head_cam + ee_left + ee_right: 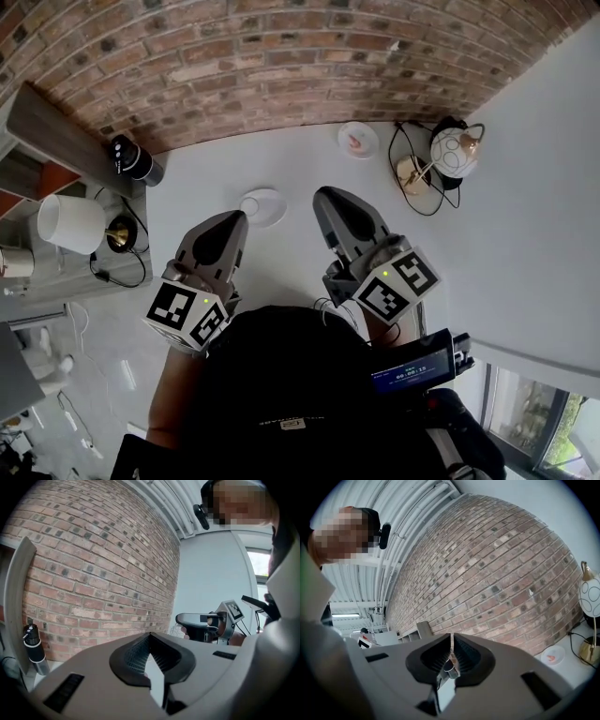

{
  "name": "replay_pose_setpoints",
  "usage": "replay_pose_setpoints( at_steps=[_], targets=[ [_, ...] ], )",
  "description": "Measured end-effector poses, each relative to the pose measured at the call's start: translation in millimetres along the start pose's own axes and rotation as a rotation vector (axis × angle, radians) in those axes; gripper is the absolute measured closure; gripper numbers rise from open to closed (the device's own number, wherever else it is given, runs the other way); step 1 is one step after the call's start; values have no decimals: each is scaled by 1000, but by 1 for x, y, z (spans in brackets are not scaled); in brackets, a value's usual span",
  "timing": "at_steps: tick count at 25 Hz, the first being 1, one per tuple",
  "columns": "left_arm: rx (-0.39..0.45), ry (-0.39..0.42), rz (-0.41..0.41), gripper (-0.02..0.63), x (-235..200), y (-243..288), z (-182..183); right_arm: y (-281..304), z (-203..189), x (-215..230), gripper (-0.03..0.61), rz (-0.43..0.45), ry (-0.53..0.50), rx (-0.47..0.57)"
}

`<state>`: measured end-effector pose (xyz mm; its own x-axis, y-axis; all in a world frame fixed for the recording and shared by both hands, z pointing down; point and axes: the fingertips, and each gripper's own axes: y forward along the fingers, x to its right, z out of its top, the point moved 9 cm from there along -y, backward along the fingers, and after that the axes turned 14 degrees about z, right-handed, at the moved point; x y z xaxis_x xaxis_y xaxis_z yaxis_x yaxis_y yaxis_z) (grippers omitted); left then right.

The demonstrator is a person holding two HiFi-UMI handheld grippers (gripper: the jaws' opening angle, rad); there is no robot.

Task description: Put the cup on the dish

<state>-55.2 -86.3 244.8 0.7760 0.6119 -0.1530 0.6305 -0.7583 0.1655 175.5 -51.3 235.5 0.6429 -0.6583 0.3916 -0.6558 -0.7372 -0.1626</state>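
One white dish [263, 206], grey table [281, 159], brick wall [281, 56].

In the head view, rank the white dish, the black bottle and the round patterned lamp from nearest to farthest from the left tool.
From the left tool:
1. White dish, just past its tip, slightly right.
2. Black bottle, off to the left.
3. Round patterned lamp, far right.

A round white dish [263, 206] lies flat on the pale table [300, 169].

Rough matt brick wall [281, 66], smooth matt white table [216, 178], glossy white dish [263, 207], matt white lampshade [70, 223]
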Motion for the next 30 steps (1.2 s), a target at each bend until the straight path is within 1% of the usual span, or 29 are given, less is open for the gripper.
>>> replay_pose_setpoints(
  at_steps=[4,9,16,23,30],
  targets=[
    [-12,-43,-9,607,1,0,-1,-5,-1,0,554,-12,4,0],
    [-37,1,-7,609,3,1,-4,-7,-3,1,555,-21,18,-4],
    [-36,-58,0,607,0,0,-7,-9,-5,0,555,-25,22,-8],
    [-37,-54,-6,608,3,-2,-8,-12,-10,2,555,-32,39,-19],
    [-45,-52,14,607,0,-5,-13,-12,-14,-2,555,-33,40,-21]
  ],
)
